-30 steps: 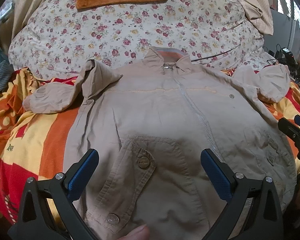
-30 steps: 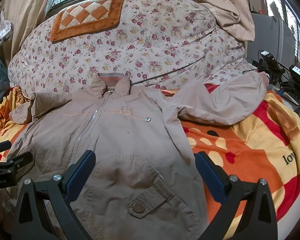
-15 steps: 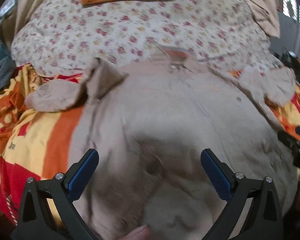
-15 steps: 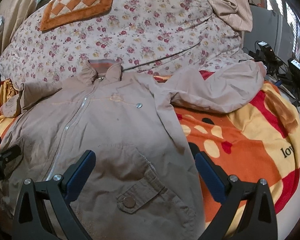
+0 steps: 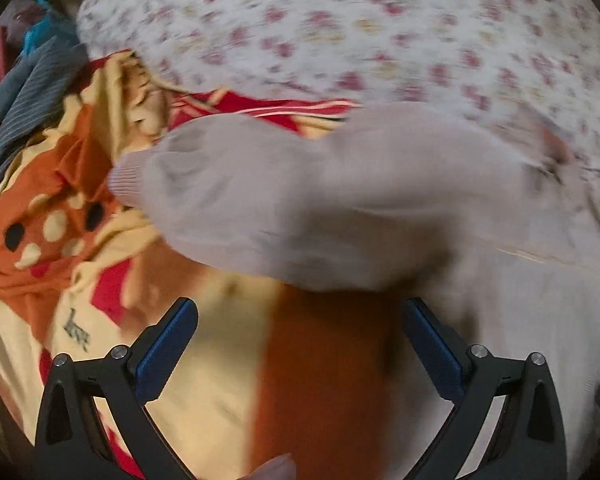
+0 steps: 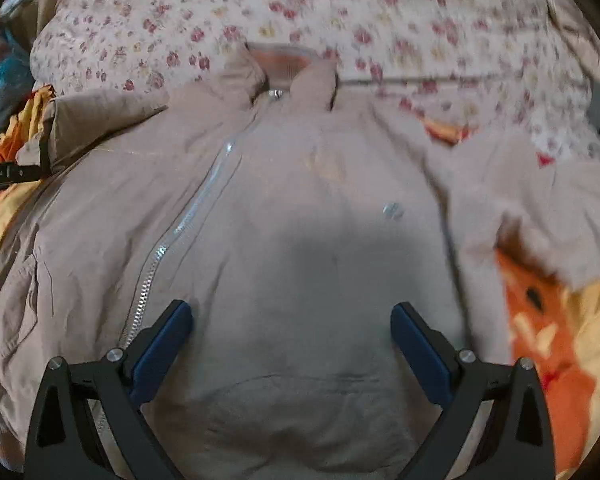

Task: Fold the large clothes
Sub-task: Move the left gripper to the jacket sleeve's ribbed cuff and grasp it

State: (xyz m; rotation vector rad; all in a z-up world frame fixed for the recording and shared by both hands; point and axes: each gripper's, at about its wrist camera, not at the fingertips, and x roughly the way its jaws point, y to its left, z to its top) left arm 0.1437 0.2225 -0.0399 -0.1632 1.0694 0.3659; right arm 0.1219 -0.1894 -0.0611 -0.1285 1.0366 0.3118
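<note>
Left gripper [image 5: 298, 344] was wide apart, empty, near the jacket [image 6: 300, 220] sleeve [image 5: 236, 200]. Right gripper [image 6: 290, 344] was also wide, empty, over the jacket front on the blanket [image 5: 204, 380].

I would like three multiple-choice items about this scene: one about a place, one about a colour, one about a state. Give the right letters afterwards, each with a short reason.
1. Where does the jacket lie?
A. on a bed blanket
B. on a hanger
C. in a basket

2. What colour are the pads on the right gripper?
A. red
B. blue
C. white

3. How do the jaws of the left gripper stand?
A. shut on the sleeve
B. shut on nothing
C. open

Answers:
1 A, the orange and yellow blanket shows around it.
2 B, both pads are blue.
3 C, a wide gap with only the blanket between them; the sleeve lies ahead, untouched.
</note>
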